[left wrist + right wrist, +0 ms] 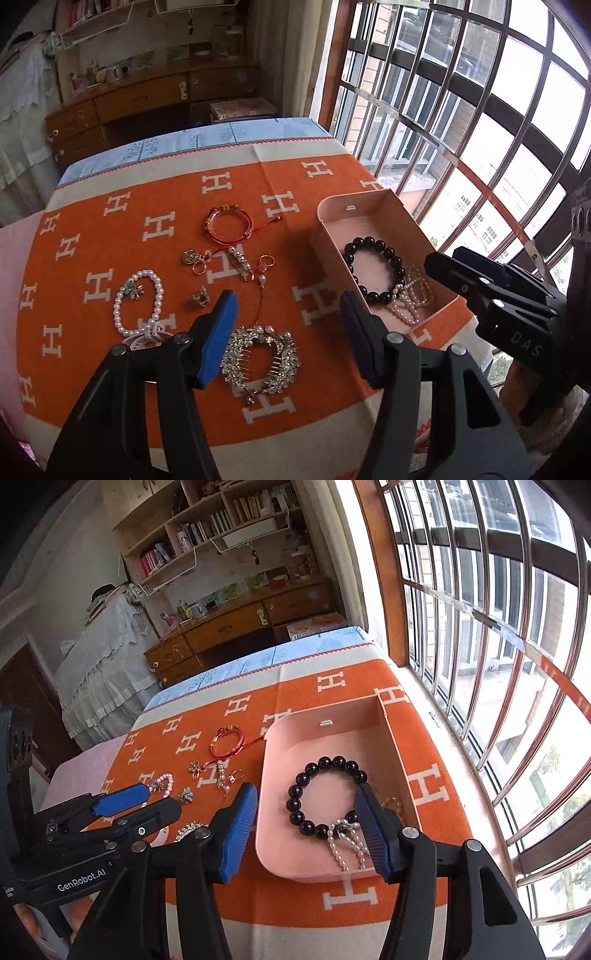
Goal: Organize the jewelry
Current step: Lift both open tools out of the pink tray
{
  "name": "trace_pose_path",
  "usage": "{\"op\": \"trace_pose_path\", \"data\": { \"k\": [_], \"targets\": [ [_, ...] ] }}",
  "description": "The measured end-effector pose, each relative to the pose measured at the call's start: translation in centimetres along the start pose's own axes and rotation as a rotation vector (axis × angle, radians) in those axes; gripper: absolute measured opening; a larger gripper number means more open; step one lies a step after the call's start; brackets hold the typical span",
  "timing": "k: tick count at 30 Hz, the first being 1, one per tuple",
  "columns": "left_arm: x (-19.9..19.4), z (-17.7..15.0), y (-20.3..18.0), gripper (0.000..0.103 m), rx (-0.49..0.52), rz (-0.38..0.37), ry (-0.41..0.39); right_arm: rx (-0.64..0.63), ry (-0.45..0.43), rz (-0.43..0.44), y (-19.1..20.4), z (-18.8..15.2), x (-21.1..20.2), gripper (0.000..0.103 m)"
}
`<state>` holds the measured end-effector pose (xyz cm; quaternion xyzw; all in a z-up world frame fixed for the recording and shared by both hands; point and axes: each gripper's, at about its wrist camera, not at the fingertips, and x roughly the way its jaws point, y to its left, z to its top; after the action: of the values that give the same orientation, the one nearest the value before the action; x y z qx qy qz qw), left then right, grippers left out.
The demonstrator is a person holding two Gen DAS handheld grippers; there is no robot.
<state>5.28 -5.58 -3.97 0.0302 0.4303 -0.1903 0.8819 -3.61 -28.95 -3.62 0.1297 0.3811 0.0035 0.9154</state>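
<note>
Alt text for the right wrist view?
The open right gripper hovers over a pink box holding a black bead bracelet and pearl bracelet. More jewelry lies left on the orange cloth.

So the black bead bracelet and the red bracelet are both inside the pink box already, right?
Not quite. The black bead bracelet is inside the pink box, but the red bracelet is not: it lies on the orange cloth outside the box. A small pearl piece shares the box with the black one. The left wrist view shows this best.
</note>
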Motion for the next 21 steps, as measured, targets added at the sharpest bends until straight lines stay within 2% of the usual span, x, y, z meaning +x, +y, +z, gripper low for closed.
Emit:
{"op": "trace_pose_path", "data": {
  "k": [9, 15, 21],
  "targets": [
    [-5.0, 0.4, 5.4, 0.055, -0.135, 0.082, -0.026, -0.091, -0.058, 0.015, 3.9, 0.8, -2.4, 0.056],
    [-9.4, 0.3, 10.6, 0.055, -0.204, 0.213, -0.080, -0.145, -0.062, 0.052, 6.6, 2.6, -3.4, 0.056],
    [-10.1, -1.1, 14.7, 0.055, -0.259, 0.297, -0.037, -0.158, -0.014, 0.123, 9.3, 5.2, -2.8, 0.056]
  ]
}}
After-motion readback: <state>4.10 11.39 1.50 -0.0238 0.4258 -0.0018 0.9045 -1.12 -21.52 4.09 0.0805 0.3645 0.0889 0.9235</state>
